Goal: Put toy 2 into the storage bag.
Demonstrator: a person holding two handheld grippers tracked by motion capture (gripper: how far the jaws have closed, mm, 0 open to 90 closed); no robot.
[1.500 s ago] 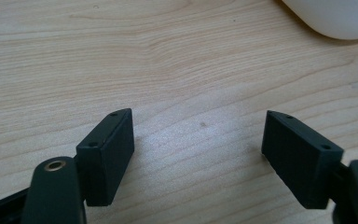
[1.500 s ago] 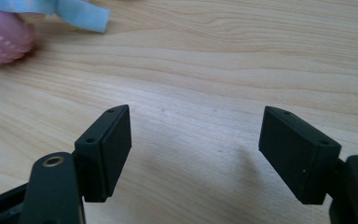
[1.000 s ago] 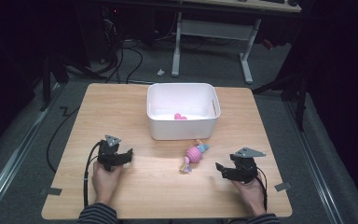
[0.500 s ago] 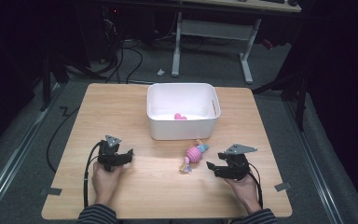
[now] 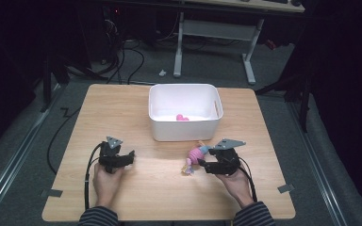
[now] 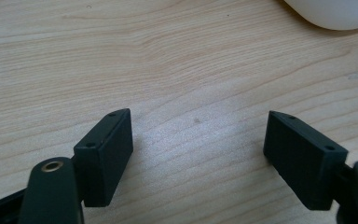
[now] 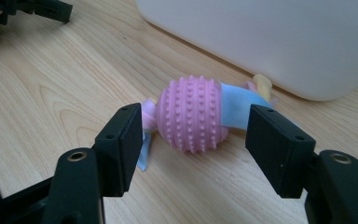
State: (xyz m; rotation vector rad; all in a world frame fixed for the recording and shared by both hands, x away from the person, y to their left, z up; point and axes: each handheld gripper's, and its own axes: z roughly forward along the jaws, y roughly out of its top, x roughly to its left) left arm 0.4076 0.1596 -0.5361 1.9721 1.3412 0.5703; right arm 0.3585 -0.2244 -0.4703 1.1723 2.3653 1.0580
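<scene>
A pink studded ball toy with blue, yellow and pink cloth tails lies on the wooden table, just in front of the white bin. My right gripper sits at its right side. In the right gripper view the toy lies between the two jaws, which have just been closing; a gap shows on each side, so the pads do not press on it. My left gripper rests on the table to the left, open over bare wood.
The white bin holds a small pink object. The bin's wall stands right behind the toy, and its corner lies ahead of the left gripper. Bare wood lies between the two hands.
My right gripper has moved left up to the toy and its jaws have narrowed around it. The left gripper and the toy have kept still.
</scene>
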